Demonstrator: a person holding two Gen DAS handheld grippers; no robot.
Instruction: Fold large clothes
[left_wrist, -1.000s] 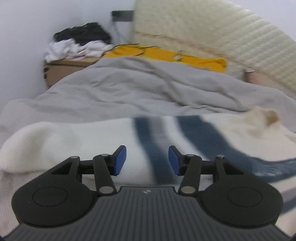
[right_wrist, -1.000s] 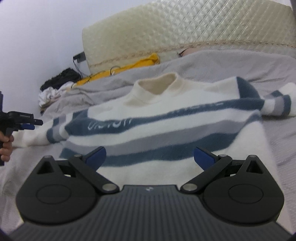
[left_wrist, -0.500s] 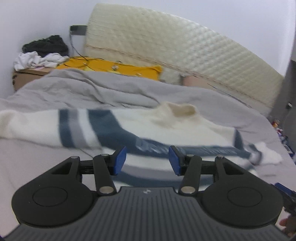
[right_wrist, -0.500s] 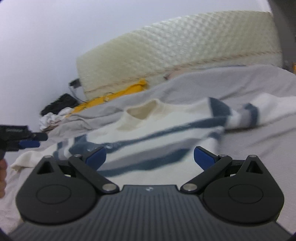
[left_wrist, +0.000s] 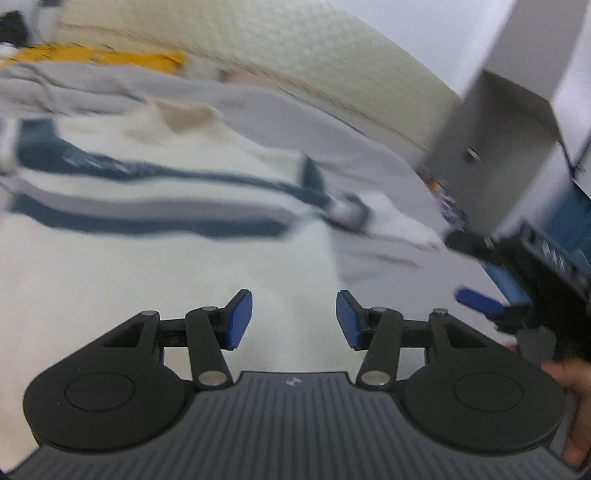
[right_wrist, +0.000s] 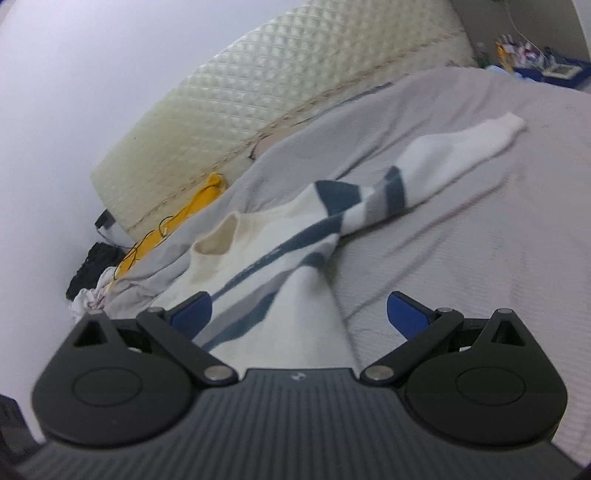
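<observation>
A cream sweater with navy and grey stripes lies spread flat on the grey bed cover. In the right wrist view the sweater shows its collar at left and one sleeve stretched out to the upper right. My left gripper is open and empty, low over the sweater's lower body. My right gripper is wide open and empty over the sweater's right edge. The right gripper also shows at the right of the left wrist view.
A quilted cream headboard runs along the back. A yellow cloth and a pile of dark and white clothes lie at the far left. A grey cabinet and clutter stand beside the bed at right.
Both views have swung to the right along the sweater. The left gripper now faces the right sleeve and cabinet; the right gripper has moved to the sweater's right side. Both stay open.
</observation>
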